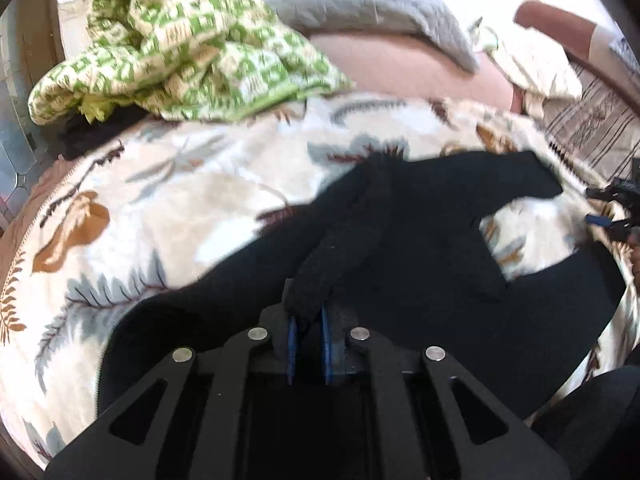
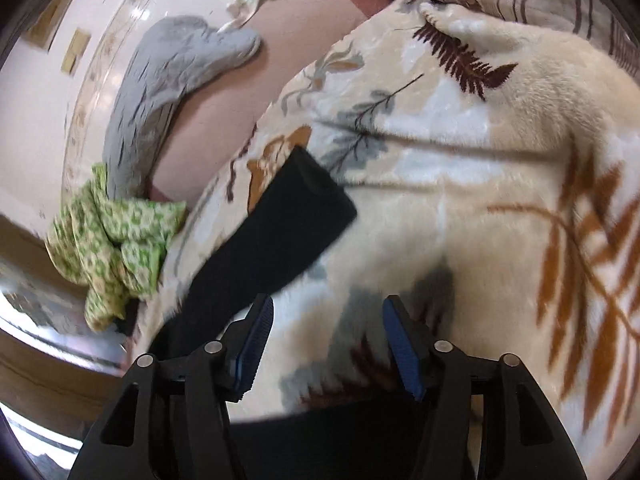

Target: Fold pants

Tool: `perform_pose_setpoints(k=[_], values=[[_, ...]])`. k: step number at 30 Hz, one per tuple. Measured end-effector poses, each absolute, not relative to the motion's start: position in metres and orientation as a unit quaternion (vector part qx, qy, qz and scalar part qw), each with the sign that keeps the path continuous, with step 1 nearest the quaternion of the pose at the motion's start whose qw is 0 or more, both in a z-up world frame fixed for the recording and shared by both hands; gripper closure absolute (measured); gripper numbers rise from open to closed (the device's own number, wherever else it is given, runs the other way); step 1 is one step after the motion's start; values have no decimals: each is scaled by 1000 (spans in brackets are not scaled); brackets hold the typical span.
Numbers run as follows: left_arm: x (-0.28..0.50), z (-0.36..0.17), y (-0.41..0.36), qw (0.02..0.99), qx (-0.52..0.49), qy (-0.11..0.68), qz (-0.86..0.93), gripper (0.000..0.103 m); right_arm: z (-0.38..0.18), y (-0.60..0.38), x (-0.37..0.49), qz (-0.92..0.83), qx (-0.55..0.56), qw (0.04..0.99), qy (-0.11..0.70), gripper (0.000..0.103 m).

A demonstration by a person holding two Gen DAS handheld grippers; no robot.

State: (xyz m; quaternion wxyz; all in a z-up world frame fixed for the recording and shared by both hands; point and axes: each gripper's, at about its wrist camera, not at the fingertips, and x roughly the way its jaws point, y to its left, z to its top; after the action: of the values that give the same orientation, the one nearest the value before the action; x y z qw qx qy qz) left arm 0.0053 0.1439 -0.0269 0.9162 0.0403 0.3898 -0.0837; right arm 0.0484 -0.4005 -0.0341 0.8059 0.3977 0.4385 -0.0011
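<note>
My left claw point(image 1: 308, 320) pinches a ridge of the black pants point(image 1: 400, 248) to lift & fold it over the blanket point(image 1: 160, 200), right claw point(image 2: 328, 344) spread, empty, ready to grab

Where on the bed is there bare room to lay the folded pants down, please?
Free: leaf-print blanket right of the black pants, ahead of the open right gripper. Crowded: far-left corner, with the green patterned cloth and grey pillow.

The left tongs point(image 1: 308, 334) are clamped tight on a raised strip of the black pants point(image 1: 400, 248). The right tongs point(image 2: 328, 344) gape wide, gripping nothing, near the bed's edge.
</note>
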Motion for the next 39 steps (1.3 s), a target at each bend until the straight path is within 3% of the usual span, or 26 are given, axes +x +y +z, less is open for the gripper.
perform_pose_setpoints(k=[4, 13, 14, 15, 16, 19, 22, 26, 33, 39], values=[[6, -7, 144, 926, 35, 367, -80, 96, -45, -412, 72, 23, 434, 798, 418, 42], [57, 9, 186, 930, -16, 367, -25, 96, -62, -406, 111, 22, 391, 821, 416, 45], [63, 5, 194, 929, -28, 370, -13, 95, -61, -404, 113, 23, 380, 824, 419, 55], [72, -1, 203, 926, -41, 375, 3, 94, -62, -402, 115, 28, 372, 824, 427, 91], [82, -10, 212, 923, -47, 382, 26, 85, -63, -400, 116, 37, 373, 817, 439, 98], [107, -39, 251, 892, -79, 427, 128, 64, -52, -397, 106, 29, 357, 825, 436, 99], [92, -34, 264, 894, -120, 411, 131, 62, -32, -396, 88, 32, 351, 832, 428, 100], [53, -13, 246, 918, -118, 368, 92, 49, -8, -397, 55, 32, 348, 835, 424, 100], [13, -6, 173, 947, -58, 316, -16, 32, -39, -423, 34, -34, 372, 800, 469, 98], [18, -48, 146, 946, 3, 323, -26, 30, -13, -429, 16, -133, 284, 842, 438, 93]])
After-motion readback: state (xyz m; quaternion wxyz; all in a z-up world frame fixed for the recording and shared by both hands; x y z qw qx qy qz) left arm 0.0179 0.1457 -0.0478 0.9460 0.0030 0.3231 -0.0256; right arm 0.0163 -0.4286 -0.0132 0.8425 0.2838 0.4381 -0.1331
